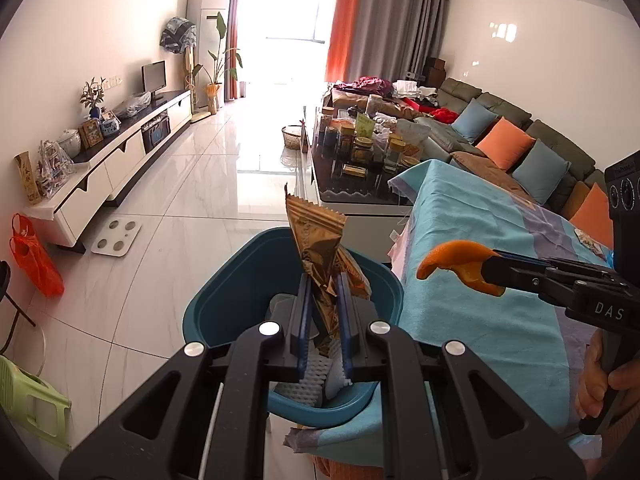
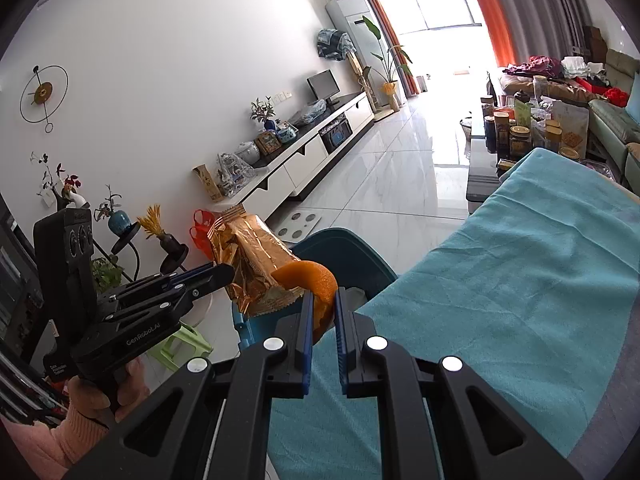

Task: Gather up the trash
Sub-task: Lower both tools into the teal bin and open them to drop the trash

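My left gripper (image 1: 325, 280) is shut on a crumpled gold snack wrapper (image 1: 316, 236) and holds it above the open teal bin (image 1: 224, 300). White foam netting (image 1: 300, 384) lies inside the bin. To the right, my right gripper (image 1: 486, 270) is shut on a curled orange peel (image 1: 452, 258) over the tablecloth edge beside the bin. In the right wrist view the right gripper (image 2: 321, 300) pinches the orange peel (image 2: 312, 276) near the bin (image 2: 352, 248), with the left gripper (image 2: 224, 274) and its gold wrapper (image 2: 256, 264) just to the left.
A table under a teal cloth (image 1: 480, 300) stands against the bin's right side, with a small wrapper (image 1: 588, 240) on it. A dark coffee table (image 1: 360, 184) crowded with jars lies beyond. A white scale (image 1: 116, 236), an orange bag (image 1: 36, 256) and a green stool (image 1: 32, 396) are on the tiled floor.
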`<state>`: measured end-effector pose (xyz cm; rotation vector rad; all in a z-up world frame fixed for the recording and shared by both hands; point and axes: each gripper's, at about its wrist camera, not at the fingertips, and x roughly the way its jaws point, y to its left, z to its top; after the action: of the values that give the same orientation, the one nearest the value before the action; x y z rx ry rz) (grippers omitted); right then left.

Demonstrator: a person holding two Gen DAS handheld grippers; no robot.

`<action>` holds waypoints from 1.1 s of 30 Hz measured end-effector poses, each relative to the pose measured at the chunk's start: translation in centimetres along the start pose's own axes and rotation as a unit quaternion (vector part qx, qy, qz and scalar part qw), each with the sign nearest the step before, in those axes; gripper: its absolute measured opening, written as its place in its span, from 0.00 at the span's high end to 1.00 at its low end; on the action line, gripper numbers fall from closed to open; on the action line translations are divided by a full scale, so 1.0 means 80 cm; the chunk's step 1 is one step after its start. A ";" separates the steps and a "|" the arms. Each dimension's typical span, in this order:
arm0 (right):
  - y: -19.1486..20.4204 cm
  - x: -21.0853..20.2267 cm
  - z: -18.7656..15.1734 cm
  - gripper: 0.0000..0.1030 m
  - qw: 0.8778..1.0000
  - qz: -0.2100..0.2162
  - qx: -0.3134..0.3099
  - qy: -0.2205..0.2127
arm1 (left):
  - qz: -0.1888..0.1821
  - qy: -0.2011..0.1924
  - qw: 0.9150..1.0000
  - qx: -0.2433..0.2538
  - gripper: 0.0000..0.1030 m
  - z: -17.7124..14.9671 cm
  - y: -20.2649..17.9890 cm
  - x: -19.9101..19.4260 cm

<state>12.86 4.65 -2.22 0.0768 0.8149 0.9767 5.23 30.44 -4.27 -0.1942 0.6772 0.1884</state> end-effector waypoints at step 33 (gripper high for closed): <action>0.017 0.064 0.012 0.91 0.999 -0.011 -0.011 0.050 | 0.022 0.042 0.999 -0.015 0.87 -0.014 0.016 0.049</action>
<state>14.00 9.61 -3.93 0.0002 0.8940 0.9748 7.25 31.84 -7.73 -0.2168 0.7628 0.2346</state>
